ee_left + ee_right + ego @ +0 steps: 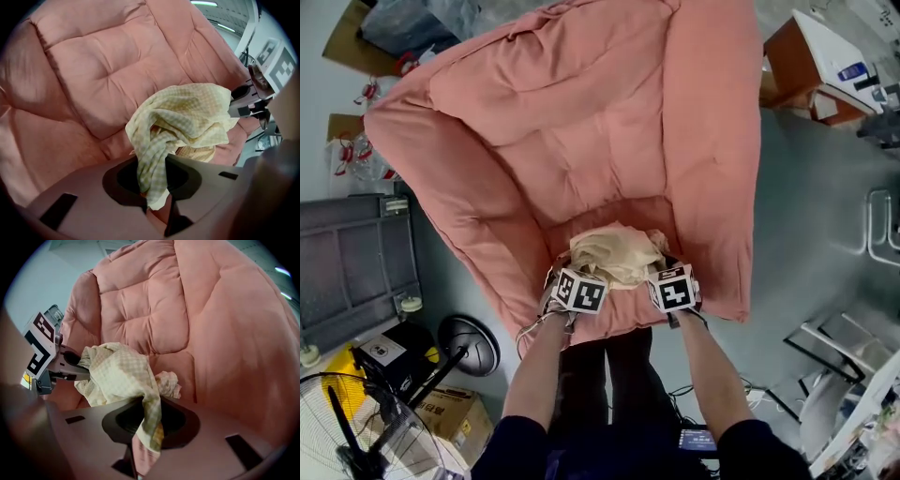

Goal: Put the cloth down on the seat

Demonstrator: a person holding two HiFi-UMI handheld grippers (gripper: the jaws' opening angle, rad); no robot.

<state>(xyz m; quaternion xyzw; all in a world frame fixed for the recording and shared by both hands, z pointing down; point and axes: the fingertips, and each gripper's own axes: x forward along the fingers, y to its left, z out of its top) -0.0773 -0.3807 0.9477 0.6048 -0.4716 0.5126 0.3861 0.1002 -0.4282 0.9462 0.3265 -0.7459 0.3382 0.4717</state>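
A pale yellow checked cloth (616,254) hangs bunched between my two grippers, just over the front of the pink padded seat (600,178). My left gripper (579,290) is shut on one end of the cloth (154,176), which runs down through its jaws. My right gripper (673,289) is shut on the other end of the cloth (151,425). In the left gripper view the cloth's bulk (187,115) billows above the seat cushion (103,70), with the right gripper (255,101) at the far side. In the right gripper view the left gripper (56,364) shows behind the cloth (117,373).
The big pink armchair has thick arms (717,159) on both sides. A grey cabinet (352,267), a floor fan (370,427) and a cardboard box (450,412) stand at the left. An orange box (802,61) and a metal frame (834,342) are at the right.
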